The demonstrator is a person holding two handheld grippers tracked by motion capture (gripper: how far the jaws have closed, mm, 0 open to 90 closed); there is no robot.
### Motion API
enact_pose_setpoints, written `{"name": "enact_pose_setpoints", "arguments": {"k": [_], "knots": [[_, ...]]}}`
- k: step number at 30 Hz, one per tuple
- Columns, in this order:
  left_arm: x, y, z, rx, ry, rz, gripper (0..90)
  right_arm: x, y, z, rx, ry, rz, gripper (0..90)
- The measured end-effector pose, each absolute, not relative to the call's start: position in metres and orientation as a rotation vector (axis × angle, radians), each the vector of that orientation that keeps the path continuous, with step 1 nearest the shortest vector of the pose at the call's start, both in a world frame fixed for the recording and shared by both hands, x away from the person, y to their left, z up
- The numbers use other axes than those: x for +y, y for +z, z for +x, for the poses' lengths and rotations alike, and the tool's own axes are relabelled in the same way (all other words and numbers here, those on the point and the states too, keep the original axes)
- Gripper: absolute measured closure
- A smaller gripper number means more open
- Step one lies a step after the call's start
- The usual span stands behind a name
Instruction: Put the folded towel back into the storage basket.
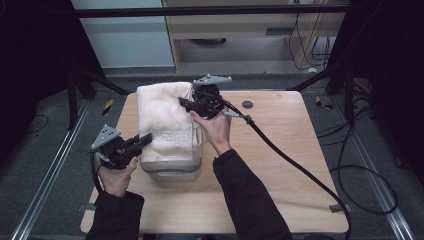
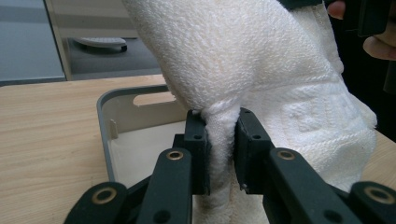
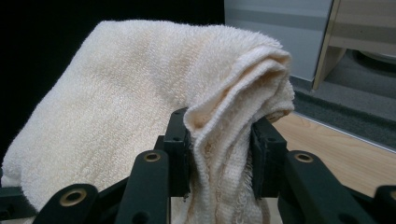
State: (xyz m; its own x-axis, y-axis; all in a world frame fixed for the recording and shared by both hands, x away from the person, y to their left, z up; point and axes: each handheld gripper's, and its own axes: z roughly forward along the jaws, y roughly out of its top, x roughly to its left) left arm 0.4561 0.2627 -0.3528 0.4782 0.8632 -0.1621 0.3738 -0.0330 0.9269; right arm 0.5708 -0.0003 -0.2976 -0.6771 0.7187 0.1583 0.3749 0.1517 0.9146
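at the left of the high view the left gripper is clamped on the near left edge of a folded white towel; in the left gripper view its jaws pinch a bunched fold of towel between them. the towel hangs over a pale grey bin that sits on the wooden table, and it hides most of the bin's opening. the left gripper view shows the bin with a slot handle cut in its far wall, the towel draping down into and in front of it.

to the right, the right gripper is closed on the towel's far right edge; in the right gripper view a thick wad of folded cloth fills the gap between its jaws. its black cable trails across the table to the right and off the edge. a small dark disc lies on the table beyond it, apart from the towel.

no writing can be read; a woven key-pattern band runs across the towel's near end. the towel's long axis runs from the near edge of the table toward the far edge, held between the two grippers.
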Motion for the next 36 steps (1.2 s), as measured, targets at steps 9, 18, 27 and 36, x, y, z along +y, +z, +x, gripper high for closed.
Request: {"name": "enact_pose_setpoints", "arguments": {"k": [9, 18, 27, 36], "knots": [[0.267, -0.362, 0.463, 1.120, 0.565, 1.651, 76.6, 0.007, -0.311, 0.579, 2.135, 1.517, 1.080, 65.1], [0.268, -0.369, 0.467, 1.140, 0.567, 1.669, 76.5, 0.013, -0.323, 0.585, 2.148, 1.491, 1.104, 65.1], [0.270, -0.377, 0.472, 1.158, 0.565, 1.689, 76.5, 0.017, -0.333, 0.589, 2.162, 1.450, 1.114, 64.9], [0.270, -0.386, 0.478, 1.179, 0.561, 1.712, 76.5, 0.022, -0.344, 0.593, 2.174, 1.416, 1.123, 64.9]]}}
